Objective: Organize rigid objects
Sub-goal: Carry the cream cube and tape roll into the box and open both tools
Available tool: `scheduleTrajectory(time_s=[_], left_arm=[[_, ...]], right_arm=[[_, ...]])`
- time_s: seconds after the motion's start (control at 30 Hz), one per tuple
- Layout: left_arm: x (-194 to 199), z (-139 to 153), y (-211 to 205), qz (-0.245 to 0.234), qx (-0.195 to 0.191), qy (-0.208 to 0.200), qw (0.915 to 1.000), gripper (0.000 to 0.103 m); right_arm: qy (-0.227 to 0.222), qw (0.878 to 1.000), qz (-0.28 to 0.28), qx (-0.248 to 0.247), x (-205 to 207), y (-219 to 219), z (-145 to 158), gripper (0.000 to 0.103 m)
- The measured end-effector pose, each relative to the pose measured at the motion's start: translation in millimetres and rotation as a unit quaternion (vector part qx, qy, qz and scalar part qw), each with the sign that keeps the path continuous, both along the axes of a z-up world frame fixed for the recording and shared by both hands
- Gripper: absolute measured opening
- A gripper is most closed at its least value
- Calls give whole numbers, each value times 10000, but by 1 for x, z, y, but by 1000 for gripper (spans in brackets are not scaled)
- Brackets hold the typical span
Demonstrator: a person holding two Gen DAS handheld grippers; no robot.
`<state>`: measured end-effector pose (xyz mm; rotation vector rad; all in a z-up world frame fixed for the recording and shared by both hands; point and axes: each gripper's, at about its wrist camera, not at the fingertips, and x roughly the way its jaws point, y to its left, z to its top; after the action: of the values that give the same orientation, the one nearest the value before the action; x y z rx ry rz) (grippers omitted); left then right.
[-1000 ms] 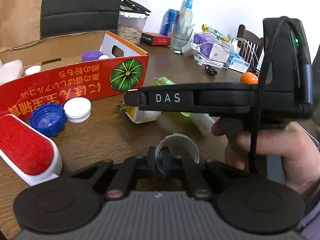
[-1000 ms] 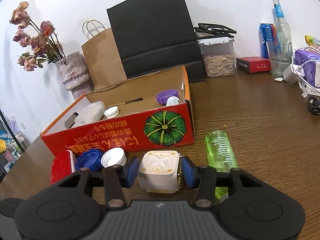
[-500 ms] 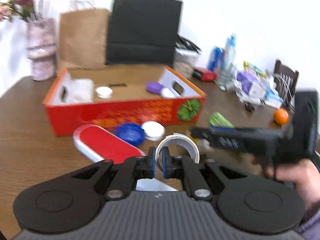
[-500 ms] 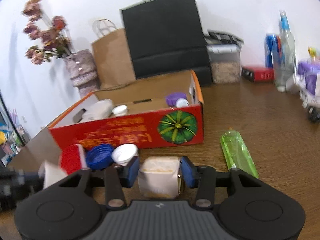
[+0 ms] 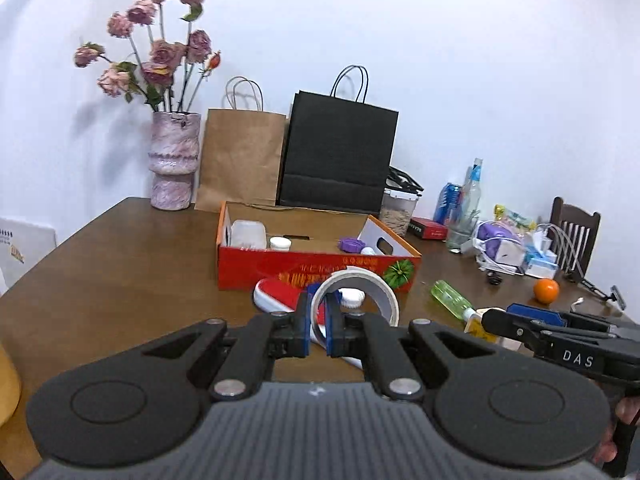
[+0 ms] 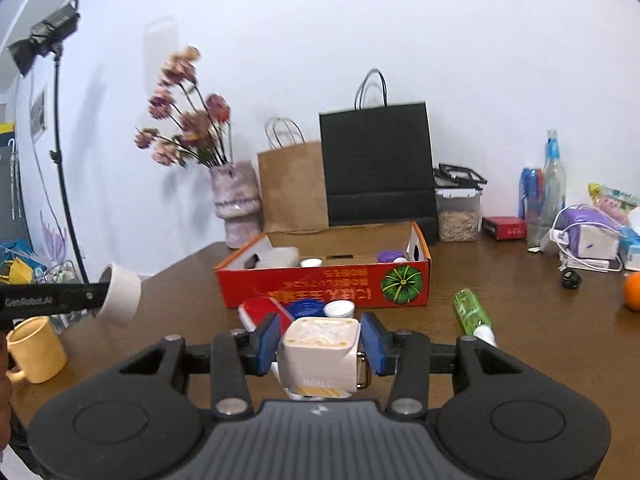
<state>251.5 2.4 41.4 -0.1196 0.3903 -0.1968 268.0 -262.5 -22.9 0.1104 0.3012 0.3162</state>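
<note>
left tongs (image 5: 317, 323): clamped on the wall of a tape roll (image 5: 354, 292), the ring upright and raised clear of the bench (image 5: 120, 264).
right tongs (image 6: 319, 344): closed on a white cube-shaped plug adapter (image 6: 319, 354), gripped by its two sides.
just changed: a second ago both loads sat low at the bench surface; now both are lifted, and the views look out level over the whole bench.
red box (image 5: 280, 266): open, straight ahead of both tongs, holding a clear container, a white cap and a purple cap.
left outside: red-topped brush (image 5: 276, 294), blue cap (image 6: 306, 308), white cap (image 6: 339, 309) and green bottle (image 6: 471, 314), all just in front of the box.
meaning: i'd judge both pickups done; carrying over the front wall and dropping in comes next, with four pieces left after.
</note>
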Motion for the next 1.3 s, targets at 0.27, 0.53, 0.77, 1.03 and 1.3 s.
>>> scheduleTrajectory(time_s=[0.27, 0.53, 0.77, 1.03, 1.3], left_arm=[[-75, -20, 17, 63, -169, 66, 9998, 7], [-93, -26, 24, 104, -173, 17, 9998, 7], [-65, -30, 25, 136, -213, 156, 9996, 7], [23, 2, 17, 27, -46, -106, 9999, 7], [214, 50, -2, -417, -37, 236, 9988, 7]], right_arm=[[-80, 9991, -219, -363, -70, 31, -23, 43], [-57, 9992, -203, -343, -96, 31, -33, 43], [-27, 9994, -253, -223, -73, 24, -29, 43], [-50, 9997, 125, 179, 13, 7, 12, 43], [136, 9975, 612, 311, 183, 1, 75, 43]])
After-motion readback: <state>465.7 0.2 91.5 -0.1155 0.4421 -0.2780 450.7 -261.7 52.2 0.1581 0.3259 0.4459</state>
